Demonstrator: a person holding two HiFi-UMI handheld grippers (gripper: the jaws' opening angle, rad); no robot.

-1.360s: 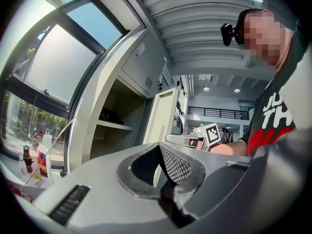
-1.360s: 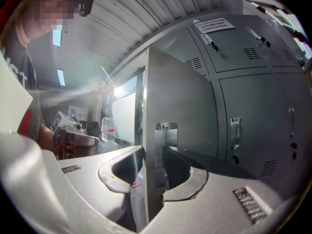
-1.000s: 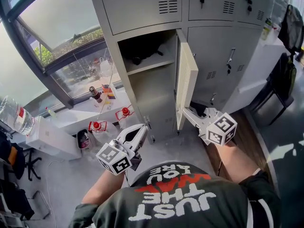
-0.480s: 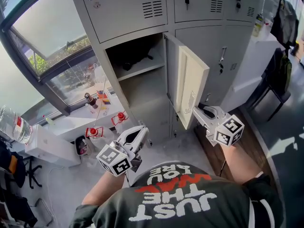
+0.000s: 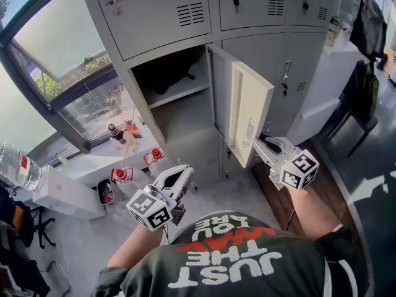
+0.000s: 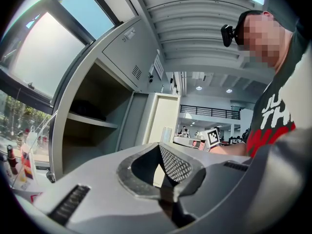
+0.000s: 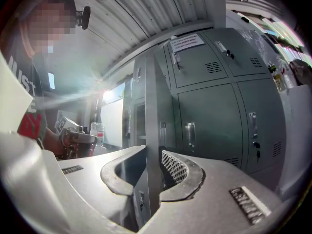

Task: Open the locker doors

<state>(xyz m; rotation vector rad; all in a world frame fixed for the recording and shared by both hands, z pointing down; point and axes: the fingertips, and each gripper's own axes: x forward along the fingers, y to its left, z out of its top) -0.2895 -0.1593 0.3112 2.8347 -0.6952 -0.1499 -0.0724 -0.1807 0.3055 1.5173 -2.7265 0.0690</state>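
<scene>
Locker door (image 5: 249, 110) ajar — fronting middle locker (image 5: 291, 85), compartment (image 5: 185, 119) open

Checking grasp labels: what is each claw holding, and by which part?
Right claw, jaws just closing, grips the open locker door by its free edge low down. Left claw is shut, holding nothing.

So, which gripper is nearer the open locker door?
Right. The right gripper has just been closing its jaws on the door, whose edge stands between them; the left gripper hangs apart, below and left of it.
</scene>
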